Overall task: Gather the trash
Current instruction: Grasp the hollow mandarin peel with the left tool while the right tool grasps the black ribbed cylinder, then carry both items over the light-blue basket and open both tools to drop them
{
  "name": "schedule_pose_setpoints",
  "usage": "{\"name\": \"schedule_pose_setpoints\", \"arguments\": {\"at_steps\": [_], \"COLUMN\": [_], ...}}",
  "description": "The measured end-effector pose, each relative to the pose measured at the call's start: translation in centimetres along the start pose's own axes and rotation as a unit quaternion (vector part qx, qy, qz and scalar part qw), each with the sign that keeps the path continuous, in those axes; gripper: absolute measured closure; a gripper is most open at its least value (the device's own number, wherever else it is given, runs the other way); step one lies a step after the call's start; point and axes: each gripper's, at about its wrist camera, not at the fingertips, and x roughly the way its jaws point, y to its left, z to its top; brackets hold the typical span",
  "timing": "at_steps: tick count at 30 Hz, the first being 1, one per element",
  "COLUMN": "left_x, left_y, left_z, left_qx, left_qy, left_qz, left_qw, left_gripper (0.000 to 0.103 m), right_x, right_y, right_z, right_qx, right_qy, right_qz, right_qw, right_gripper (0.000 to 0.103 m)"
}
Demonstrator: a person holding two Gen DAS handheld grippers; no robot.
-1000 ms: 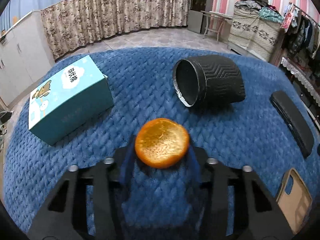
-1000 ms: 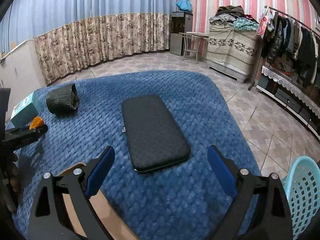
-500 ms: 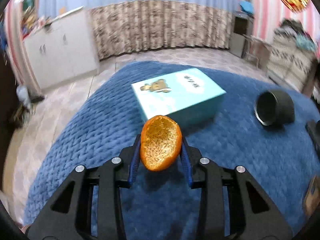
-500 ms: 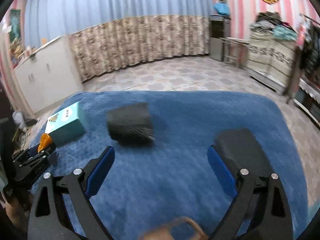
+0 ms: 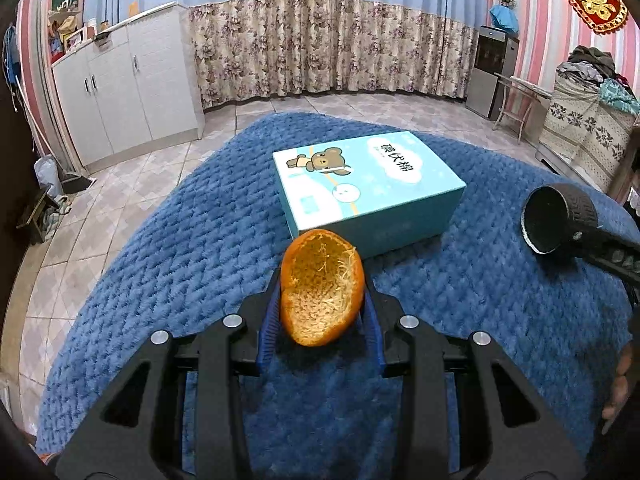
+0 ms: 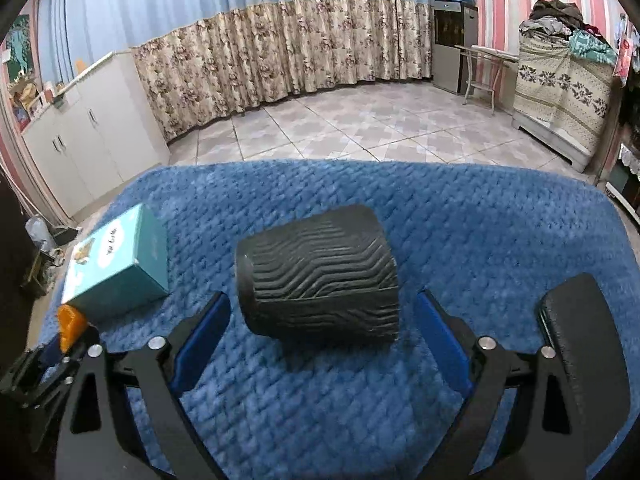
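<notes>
L gripper [image 5: 320,316]: jaws narrowed, clamped on one orange peel [image 5: 322,286], a hollowed half-shell w/ pith side facing the cam, held above the blue blanket [image 5: 180,240]; peel sticks up past the blue pads [image 5: 267,322]. In the R wrist view the same gripper shows at far left edge w/ peel [image 6: 71,322] in it, just near of the box. R gripper [image 6: 322,332]: jaws wide and closing, w/ the black ribbed bin [image 6: 320,280] lying on its side btwn them; pads [image 6: 202,332] not yet touching it, small gaps each side. Bin mouth points left; inside looks dark, contents can't tell from L view [image 5: 560,218]. Count: 1 peel, 1 bin, 1 teal box [image 5: 368,186] w/ a bear print, flat on blanket far of the peel and left of bin, closed. 1 black flat pad [image 6: 580,344] at right, near the R gripper's right finger. Person's fingers [image 5: 620,392] at right edge of L view.
</notes>
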Motion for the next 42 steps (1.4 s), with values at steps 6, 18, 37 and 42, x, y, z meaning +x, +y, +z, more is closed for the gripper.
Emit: {"name": "schedule_pose_setpoints", "arguments": {"at_steps": [6, 18, 37, 42], "left_x": [0.1, -5.2, -20.5, -23.0], "left_y": [0.2, -5.7, -25.8, -30.2], "left_z": [-0.2, -0.1, -7.3, -10.2], "left_qx": [-0.001, 0.062, 0.196, 0.234], "left_qy": [0.004, -0.039, -0.081, -0.086], "left_qz": [-0.010, -0.066, -0.289, -0.322], "left_qw": [0.9999, 0.9951, 0.9334, 0.9133], "left_gripper": [0.068, 0.068, 0.068, 0.068], "right_x": [-3.6, -23.5, -37.1, -39.0], "right_y": [-1.4, -13.0, -30.4, -33.8], "right_z": [-1.2, -8.0, -19.9, -22.4], "right_qx": [0.007, 0.057, 0.218, 0.245], "right_qy": [-0.030, -0.129, -0.192, -0.197], "right_qz": [0.013, -0.127, -0.299, -0.318], "right_qw": [0.999, 0.982, 0.909, 0.895], "right_gripper": [0.031, 0.031, 0.031, 0.031]}}
